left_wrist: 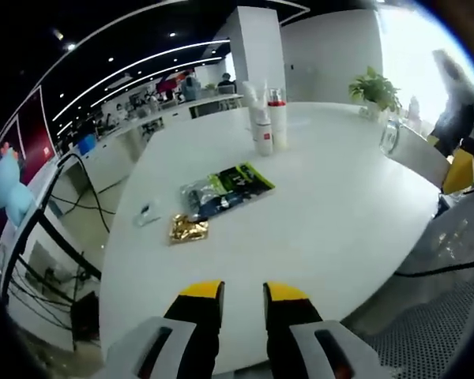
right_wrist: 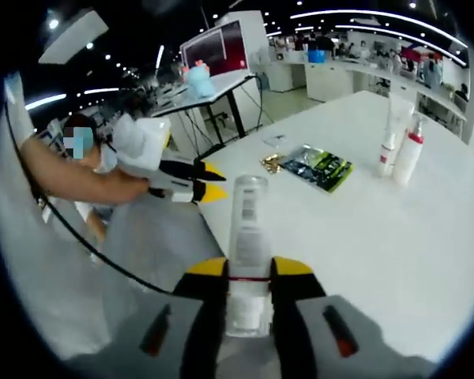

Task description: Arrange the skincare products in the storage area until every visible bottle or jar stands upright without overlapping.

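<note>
No readable text anywhere, honestly.
The green-and-black packet [left_wrist: 227,188] has some print and the clear bottle [right_wrist: 247,237] carries faint marks, but both are too blurry to read; same for the 2 standing bottles [left_wrist: 268,120].

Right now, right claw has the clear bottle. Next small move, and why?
Probably carry the clear bottle forward over the white table toward the two standing bottles and set it upright beside them, apart. The right claw holds it off the near edge; the left claw is empty.

Two bottles [left_wrist: 267,120] stand together on the table [left_wrist: 340,213], beyond the packets [left_wrist: 225,189] (flat).
</note>
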